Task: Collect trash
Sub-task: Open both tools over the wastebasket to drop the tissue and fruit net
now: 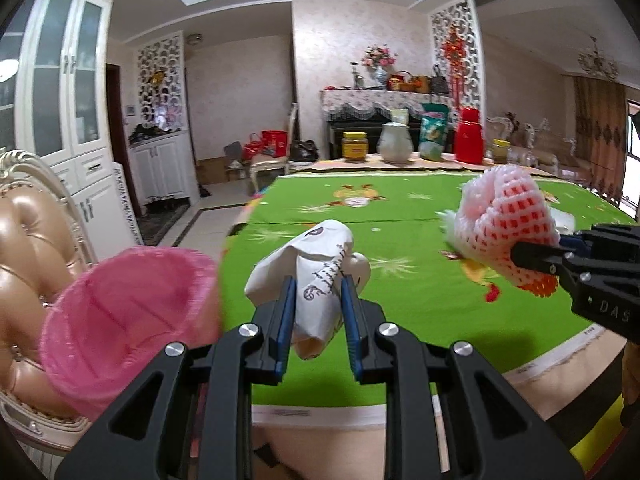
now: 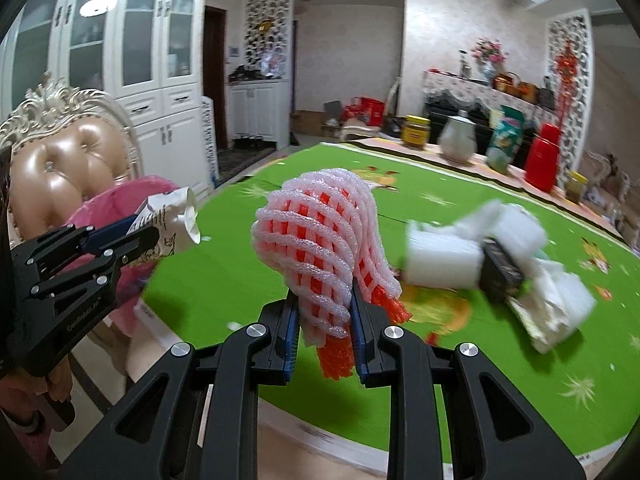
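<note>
Pink bin bag: open-mouthed, just left of and below the left gripper, off the tabletop edge.
Left gripper: clamped on crumpled printed paper; nearer the bag.
Right gripper: clamped on foam fruit net; farther right, over tabletop.
Remaining scraps: right of right gripper.

The black plastic left gripper and right gripper have blue ribbed pads, silver screws and faint, partly unreadable white lettering.
</note>
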Available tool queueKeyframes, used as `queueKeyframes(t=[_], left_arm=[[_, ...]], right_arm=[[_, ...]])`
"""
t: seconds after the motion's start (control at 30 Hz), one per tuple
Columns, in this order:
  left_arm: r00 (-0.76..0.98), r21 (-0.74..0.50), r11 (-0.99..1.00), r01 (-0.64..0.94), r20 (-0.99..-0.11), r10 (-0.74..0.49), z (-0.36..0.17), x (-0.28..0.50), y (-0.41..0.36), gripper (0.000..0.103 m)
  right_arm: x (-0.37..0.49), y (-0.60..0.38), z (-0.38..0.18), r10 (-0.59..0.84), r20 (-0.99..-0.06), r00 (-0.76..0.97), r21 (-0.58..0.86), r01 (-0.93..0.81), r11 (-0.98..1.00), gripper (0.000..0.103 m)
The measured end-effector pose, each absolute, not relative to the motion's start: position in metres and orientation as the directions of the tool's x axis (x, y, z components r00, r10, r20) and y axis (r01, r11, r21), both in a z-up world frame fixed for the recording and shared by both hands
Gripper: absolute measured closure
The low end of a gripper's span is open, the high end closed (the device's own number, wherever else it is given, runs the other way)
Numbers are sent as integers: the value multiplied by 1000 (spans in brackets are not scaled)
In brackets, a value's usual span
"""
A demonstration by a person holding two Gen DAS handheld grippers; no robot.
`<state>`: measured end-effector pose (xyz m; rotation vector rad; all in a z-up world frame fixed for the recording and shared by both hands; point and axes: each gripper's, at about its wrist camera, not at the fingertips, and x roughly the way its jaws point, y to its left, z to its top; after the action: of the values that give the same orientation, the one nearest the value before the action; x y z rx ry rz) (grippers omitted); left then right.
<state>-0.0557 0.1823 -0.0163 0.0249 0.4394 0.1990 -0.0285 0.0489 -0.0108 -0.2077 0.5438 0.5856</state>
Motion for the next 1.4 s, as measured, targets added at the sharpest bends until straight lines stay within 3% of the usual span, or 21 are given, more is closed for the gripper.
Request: queueKeyframes(t=[0.5, 0.97, 1.0, 1.07, 1.1, 1.13, 1.23, 1.4], left_arm=[[813, 14, 905, -425, -434, 388, 6, -91, 332, 80], [759, -68, 869, -490, -523, 388, -15, -87, 420, 80], [755, -76, 862, -500, -525, 392, -17, -87, 426, 78], [747, -86, 851, -519, -528, 403, -20, -88, 430, 47], [744, -89, 838, -538, -517, 423, -20, -91, 434, 41], [742, -89, 830, -551, -507, 438, -20, -95, 434, 36], [744, -85, 827, -556, -494, 450, -19, -103, 433, 27], [733, -59, 805, -590, -456, 504, -14, -115, 424, 8]], right_arm=[[-42, 192, 6, 657, -529, 537, -28, -785, 619, 79], [-23, 287, -3, 727, -574, 377, 82, -857, 509, 78], [-21, 292, -5, 726, -581, 368, 88, -858, 506, 77], [-16, 297, -9, 714, -595, 370, 97, -849, 520, 74], [-13, 296, -12, 714, -598, 364, 110, -845, 523, 74], [-12, 295, -14, 718, -600, 354, 124, -845, 521, 74], [-10, 285, -19, 723, -592, 356, 138, -839, 526, 51], [-9, 263, -23, 729, -580, 364, 168, -822, 544, 50]])
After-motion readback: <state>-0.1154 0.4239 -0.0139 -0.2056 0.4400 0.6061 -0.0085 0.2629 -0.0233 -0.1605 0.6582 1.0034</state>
